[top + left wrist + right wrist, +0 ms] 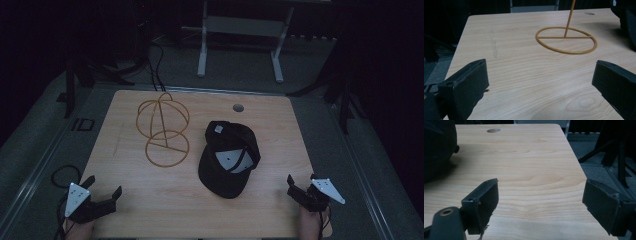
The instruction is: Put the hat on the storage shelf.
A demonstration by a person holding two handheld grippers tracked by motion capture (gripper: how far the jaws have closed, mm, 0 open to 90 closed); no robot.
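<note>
A dim room with dark carpet surrounds a light wooden table [150, 210], and a white metal frame [240, 30] stands on the floor beyond its far edge. The landmark here is the black baseball cap [229, 159], lying upside down near the middle of the table with its pale inner label showing. Just left of the cap and slightly farther back stands a yellow wire hat stand [163, 131], its ring base flat on the wood. Beyond the cap, near the far edge, is a small round cable hole [238, 107].

The left gripper [105, 192] sits well to the cap's near left, jaws spread wide and holding nothing. The right gripper [296, 186] sits to the cap's near right, likewise wide open and empty.

The likely job is setting the cap on the stand. To do it well, the right gripper should approach the cap's brim low and square, pinch the stiff edge rather than the soft crown, and lift it clear before carrying it toward the wire dome.
</note>
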